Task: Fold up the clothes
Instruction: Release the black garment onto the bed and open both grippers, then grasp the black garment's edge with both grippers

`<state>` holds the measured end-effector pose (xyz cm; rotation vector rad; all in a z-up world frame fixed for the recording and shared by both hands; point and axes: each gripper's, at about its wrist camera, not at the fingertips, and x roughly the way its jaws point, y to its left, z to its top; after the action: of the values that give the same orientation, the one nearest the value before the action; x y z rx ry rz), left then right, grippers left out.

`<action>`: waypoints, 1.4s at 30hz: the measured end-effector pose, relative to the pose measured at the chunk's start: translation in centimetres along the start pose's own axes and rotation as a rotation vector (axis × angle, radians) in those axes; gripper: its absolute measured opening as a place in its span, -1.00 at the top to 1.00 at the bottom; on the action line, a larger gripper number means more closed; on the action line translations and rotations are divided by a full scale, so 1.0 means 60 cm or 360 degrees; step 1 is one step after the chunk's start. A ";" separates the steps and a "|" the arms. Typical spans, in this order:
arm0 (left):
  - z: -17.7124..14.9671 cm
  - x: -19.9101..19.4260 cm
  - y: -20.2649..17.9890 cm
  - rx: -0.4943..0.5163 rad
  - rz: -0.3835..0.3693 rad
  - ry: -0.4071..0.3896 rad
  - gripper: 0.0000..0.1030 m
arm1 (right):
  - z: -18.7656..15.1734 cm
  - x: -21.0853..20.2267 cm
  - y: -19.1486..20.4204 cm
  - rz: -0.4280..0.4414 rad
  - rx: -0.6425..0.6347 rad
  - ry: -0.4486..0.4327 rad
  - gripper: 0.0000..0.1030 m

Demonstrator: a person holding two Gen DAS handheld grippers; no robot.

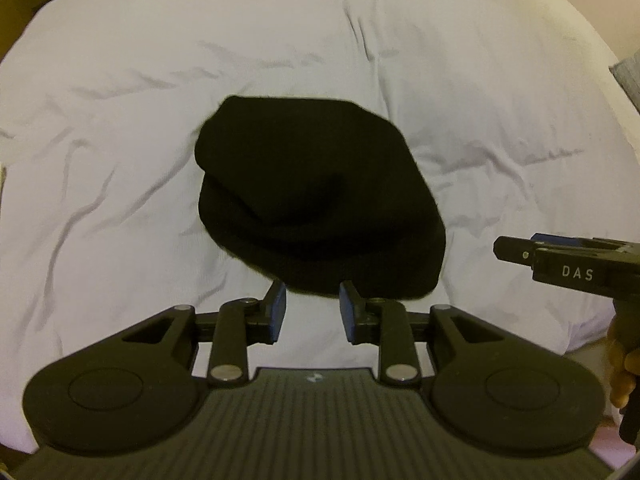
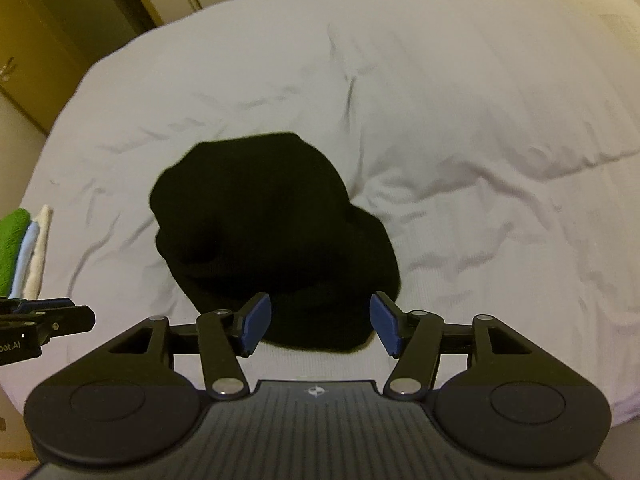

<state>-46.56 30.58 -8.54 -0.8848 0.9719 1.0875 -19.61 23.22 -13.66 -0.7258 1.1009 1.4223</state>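
Two hand-held grippers hang over one black, soft, thick-looking garment lying bunched in the middle of a white, wrinkled bed cover. The fold on this piece looks well along: it sits as a compact, rounded bundle with at least one layer lapped over another, though its outline is uneven, so a last tidy or a move to a pile may remain. At the bed's edge a small stack of green, light blue and white folded cloths suggests other pieces are done. The left gripper has its blue pads slightly apart with nothing between them; the right gripper is spread wider, pads clear of the near hem.
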 end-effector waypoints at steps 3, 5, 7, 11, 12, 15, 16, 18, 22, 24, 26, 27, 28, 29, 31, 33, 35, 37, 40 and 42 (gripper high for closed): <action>0.005 0.009 0.013 0.0028 -0.0026 0.0025 0.53 | -0.004 0.011 0.008 -0.0036 0.0025 0.0019 -0.17; 0.009 0.015 0.021 0.0045 -0.0042 0.0035 0.51 | -0.004 0.019 0.008 -0.0062 0.0053 0.0025 -0.24; 0.012 0.020 0.030 0.0060 -0.0058 0.0040 0.49 | -0.003 0.027 0.006 -0.0089 0.0084 0.0034 -0.25; 0.023 0.042 0.050 0.0070 -0.0066 0.0084 0.47 | -0.011 0.054 -0.010 -0.0154 0.0166 0.0082 -0.25; 0.028 0.049 0.054 0.0063 -0.0066 0.0094 0.47 | -0.013 0.062 -0.015 -0.0163 0.0178 0.0097 -0.25; 0.041 0.070 0.066 0.0044 -0.0065 0.0126 0.45 | -0.014 0.088 -0.030 -0.0161 0.0211 0.0138 -0.25; 0.048 0.079 0.069 0.0030 -0.0060 0.0133 0.44 | -0.013 0.097 -0.035 -0.0155 0.0221 0.0151 -0.25; 0.063 0.097 0.074 -0.0003 -0.0045 0.0146 0.39 | -0.003 0.118 -0.048 -0.0140 0.0238 0.0179 -0.26; 0.097 0.138 0.077 -0.0077 -0.0059 0.0170 0.20 | 0.027 0.158 -0.080 -0.0105 0.0290 0.0203 -0.37; 0.117 0.160 0.088 -0.0125 -0.0049 0.0174 0.17 | 0.045 0.179 -0.097 -0.0074 0.0341 0.0204 -0.42; 0.136 0.181 0.099 -0.0172 -0.0039 0.0177 0.15 | 0.068 0.206 -0.114 -0.0017 0.0413 0.0212 -0.47; 0.145 0.192 0.105 -0.0196 -0.0041 0.0182 0.14 | 0.078 0.221 -0.124 -0.0002 0.0445 0.0217 -0.50; 0.153 0.203 0.110 -0.0219 -0.0044 0.0189 0.14 | 0.089 0.237 -0.133 0.0013 0.0476 0.0222 -0.51; 0.161 0.214 0.116 -0.0242 -0.0040 0.0197 0.12 | 0.098 0.254 -0.142 0.0024 0.0501 0.0232 -0.51; 0.175 0.236 0.126 -0.0281 -0.0030 0.0210 0.06 | 0.109 0.286 -0.156 0.0025 0.0546 0.0251 -0.51; 0.185 0.255 0.136 -0.0313 -0.0018 0.0219 0.01 | 0.119 0.317 -0.169 0.0029 0.0593 0.0272 -0.51; 0.197 0.271 0.148 -0.0360 -0.0028 0.0218 -0.06 | 0.122 0.350 -0.188 0.0043 0.0653 0.0305 -0.51; 0.208 0.282 0.161 -0.0402 -0.0028 0.0203 -0.19 | 0.126 0.375 -0.205 0.0064 0.0706 0.0315 -0.51; 0.225 0.301 0.182 -0.0448 -0.0010 0.0188 -0.25 | 0.134 0.408 -0.217 0.0118 0.0730 0.0317 -0.51; 0.231 0.318 0.197 -0.0480 0.0001 0.0206 -0.30 | 0.137 0.429 -0.218 0.0143 0.0720 0.0331 -0.51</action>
<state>-52.09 51.84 -23.16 -1.2125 0.9274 1.2086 -9.98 39.87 -36.68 -0.5080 1.5691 1.1266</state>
